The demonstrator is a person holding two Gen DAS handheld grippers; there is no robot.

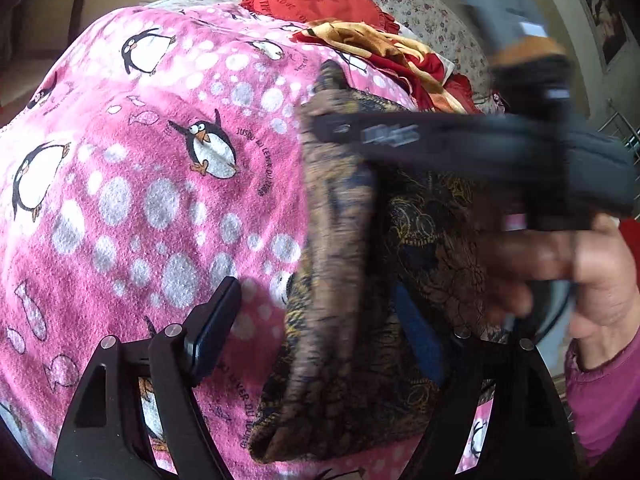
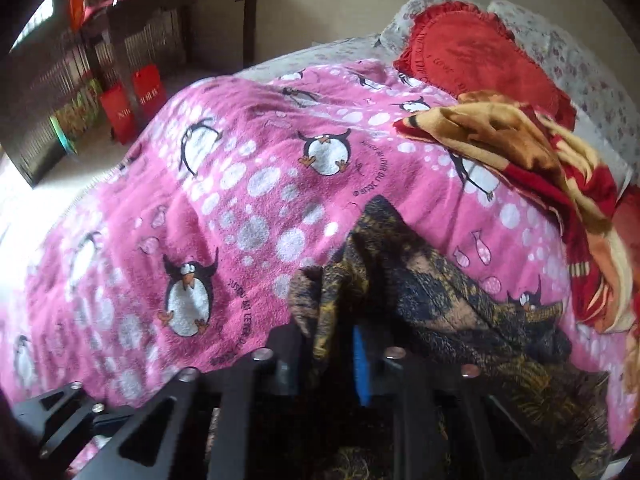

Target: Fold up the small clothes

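A small dark garment with a brown, gold and navy print (image 1: 352,280) is lifted above a pink penguin blanket (image 1: 140,200). My left gripper (image 1: 320,344) is wide open; the cloth hangs between its fingers, draping over the right one. My right gripper (image 2: 336,344) is shut on the garment (image 2: 420,288), with cloth bunched between its fingers near the blue pad. The right gripper also shows blurred in the left wrist view (image 1: 460,140), held by a hand at the garment's upper edge.
A red heart-shaped cushion (image 2: 480,56) and a crumpled red and yellow cloth (image 2: 540,160) lie at the head of the bed. Floral pillows sit behind. A dark table (image 2: 160,12) and red bags (image 2: 132,100) stand on the floor to the left.
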